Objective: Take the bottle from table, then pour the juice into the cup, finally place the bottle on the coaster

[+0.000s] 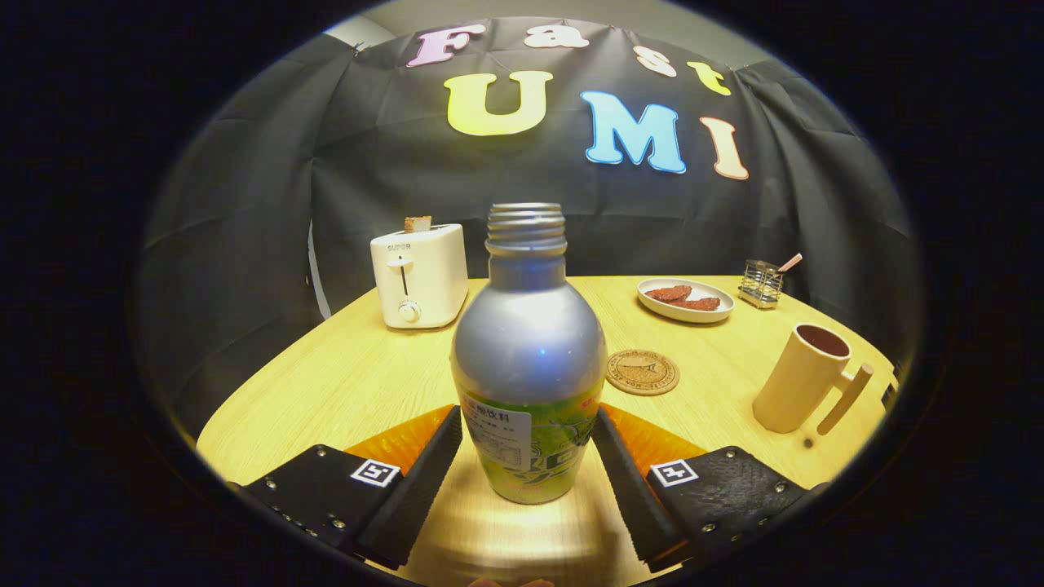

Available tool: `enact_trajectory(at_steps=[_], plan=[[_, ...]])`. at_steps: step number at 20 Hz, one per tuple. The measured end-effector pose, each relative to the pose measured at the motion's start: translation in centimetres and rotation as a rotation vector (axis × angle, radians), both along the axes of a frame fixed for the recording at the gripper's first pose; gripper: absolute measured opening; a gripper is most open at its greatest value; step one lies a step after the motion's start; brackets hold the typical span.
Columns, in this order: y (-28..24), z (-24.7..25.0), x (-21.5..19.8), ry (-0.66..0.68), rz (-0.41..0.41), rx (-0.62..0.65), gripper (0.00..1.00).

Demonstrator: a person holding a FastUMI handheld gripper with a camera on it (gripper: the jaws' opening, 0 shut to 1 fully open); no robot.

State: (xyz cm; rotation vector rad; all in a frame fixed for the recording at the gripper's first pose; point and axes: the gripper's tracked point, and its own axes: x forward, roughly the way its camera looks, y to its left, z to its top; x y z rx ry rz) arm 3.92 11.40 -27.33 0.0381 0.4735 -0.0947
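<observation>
A silver bottle (528,350) with a green label and an open threaded neck stands upright between my fingers, its base at or just above the wooden table (326,383). My gripper (528,420) is shut on it, one finger against each side of the label. Just beyond the bottle to the right lies the round cork coaster (643,372). Farther right stands the beige cup (803,375), its handle turned to the right and its inside dark.
At the back left sits a white toaster (420,275) with a slice of bread sticking out. A white plate (685,310) with reddish pieces and a small wire holder (761,283) are at the back right. The table edge curves close behind the cup.
</observation>
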Motion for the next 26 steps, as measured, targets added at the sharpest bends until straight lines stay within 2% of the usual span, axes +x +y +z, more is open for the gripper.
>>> enact_trajectory(at_steps=[6, 8, 9, 10, 14, 19, 26], plan=[[0.2, -1.3, -0.3, 0.043, 0.009, -0.015, 0.96], [0.2, -1.6, -0.5, 0.058, 0.008, -0.021, 0.93], [0.2, -1.7, -0.4, 0.059, 0.01, -0.021, 0.85], [0.1, -1.7, -0.6, 0.059, 0.01, -0.019, 0.82], [0.2, -1.7, -0.5, 0.062, 0.0, -0.003, 0.8], [0.8, -0.9, 0.0, 0.06, -0.007, 0.063, 0.77], [1.1, 1.5, 0.4, 0.082, -0.029, 0.226, 0.75]])
